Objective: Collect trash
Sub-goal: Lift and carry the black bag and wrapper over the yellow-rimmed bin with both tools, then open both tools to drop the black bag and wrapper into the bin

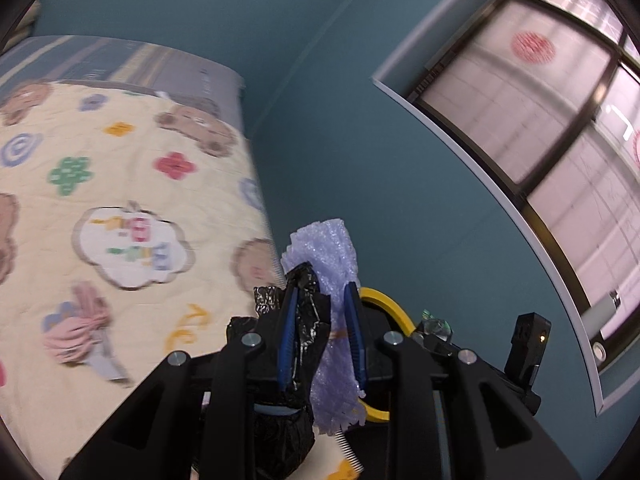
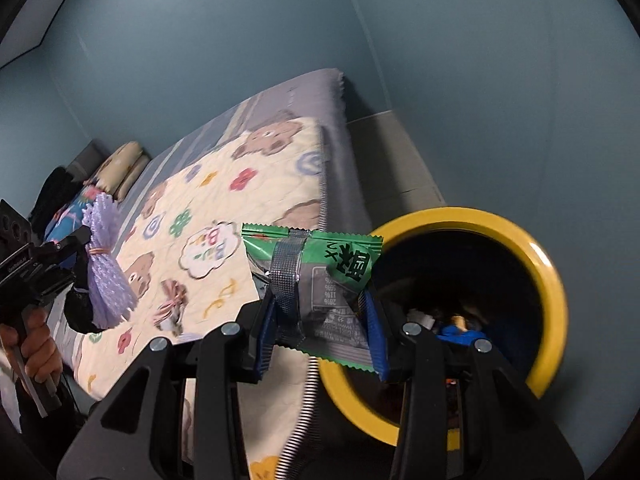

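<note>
left wrist view, pose: my left gripper [image 1: 323, 280] points forward and somewhat down, over the edge of the bed [image 1: 120, 208], with the teal wall and a window beyond.
left wrist view, grip: its jaws are clamped on two pieces of trash side by side, one purple foam net [image 1: 332, 248] and one crumpled black bag [image 1: 304, 332]; the net sticks up past the fingertips.
left wrist view, count: one yellow-rimmed bin [image 1: 384, 300] shows just behind the right finger, mostly hidden.
left wrist view, writing: the quilt has a cloud patch with coloured letters, too blurred to read.
right wrist view, pose: my right gripper [image 2: 320, 300] tilts down beside the bed [image 2: 224, 216], just in front of the mouth of the yellow-rimmed bin [image 2: 552, 280].
right wrist view, grip: closed on one green snack wrapper [image 2: 316, 280], held upright between the blue pads, a strip of silver tape on it.
right wrist view, writing: dark east asian characters on the green band; the small print on the grey panel is unreadable.
right wrist view, count: one bin with some trash inside; far left, my left hand [image 2: 38, 344] holds the left gripper [image 2: 80, 240] with the purple foam net [image 2: 106, 268] and black bag [image 2: 80, 312].
</note>
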`<state>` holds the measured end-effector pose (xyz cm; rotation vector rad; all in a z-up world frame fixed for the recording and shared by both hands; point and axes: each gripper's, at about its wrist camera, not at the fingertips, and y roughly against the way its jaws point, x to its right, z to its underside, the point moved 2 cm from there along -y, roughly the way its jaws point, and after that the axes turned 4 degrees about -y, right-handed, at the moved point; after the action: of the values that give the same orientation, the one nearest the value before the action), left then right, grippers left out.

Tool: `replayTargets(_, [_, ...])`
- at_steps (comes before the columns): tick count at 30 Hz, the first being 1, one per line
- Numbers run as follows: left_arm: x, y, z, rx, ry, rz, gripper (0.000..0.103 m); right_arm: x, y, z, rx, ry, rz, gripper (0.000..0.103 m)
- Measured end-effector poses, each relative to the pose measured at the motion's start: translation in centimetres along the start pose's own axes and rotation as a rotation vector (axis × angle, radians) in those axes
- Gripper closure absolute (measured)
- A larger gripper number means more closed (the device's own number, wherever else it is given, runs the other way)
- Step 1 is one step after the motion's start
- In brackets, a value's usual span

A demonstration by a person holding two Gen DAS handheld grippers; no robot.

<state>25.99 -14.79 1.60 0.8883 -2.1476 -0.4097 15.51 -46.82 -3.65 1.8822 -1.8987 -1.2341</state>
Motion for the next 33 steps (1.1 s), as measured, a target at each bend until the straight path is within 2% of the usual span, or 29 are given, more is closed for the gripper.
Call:
replayTargets(6, [5.0,-6.2,0.5,-0.075,-0.059,0.060,0.081,4.2,1.8,-0.6,0.040,-0.058,0.078,0.066])
replayTargets(9, [6.8,-9.4,0.9,-0.115,-0.056,0.082,0.081,6.6,2.1,-0.9,0.050,-0.098,0.106,0.066])
replayTargets(11, [7.9,-11.2,1.4,-0.130,-0.066,0.081,0.085,8.0,2.1,-0.9,0.049,-0.127,0.116,0.066])
replayTargets(14, [9.0,-13.7,2.2,-0.164,-0.080,0.085,0.089,10.0,2.2,-0.7,0.052,-0.159,0.132,0.066])
replayTargets(23, [10.9,-19.6,3.8,-0.233,-0.122,0.088,0.089,13.3,1.7,-0.1,0.062,-0.169,0.219,0.065])
replayTargets(24, [11.0,-20.0,3.9,-0.239,-0.125,0.093,0.084,13.5,1.6,-0.1,0.064,-0.166,0.224,0.063])
replayTargets(27, [10.8,-20.2,4.3,-0.233,-0.108,0.096,0.050,14.0,1.4,0.2,0.053,-0.173,0.222,0.059])
replayTargets(33, [9.3,-20.1,4.4,-0.228,-0.082,0.062,0.036,14.6,0.5,0.8,0.035,-0.191,0.223,0.048])
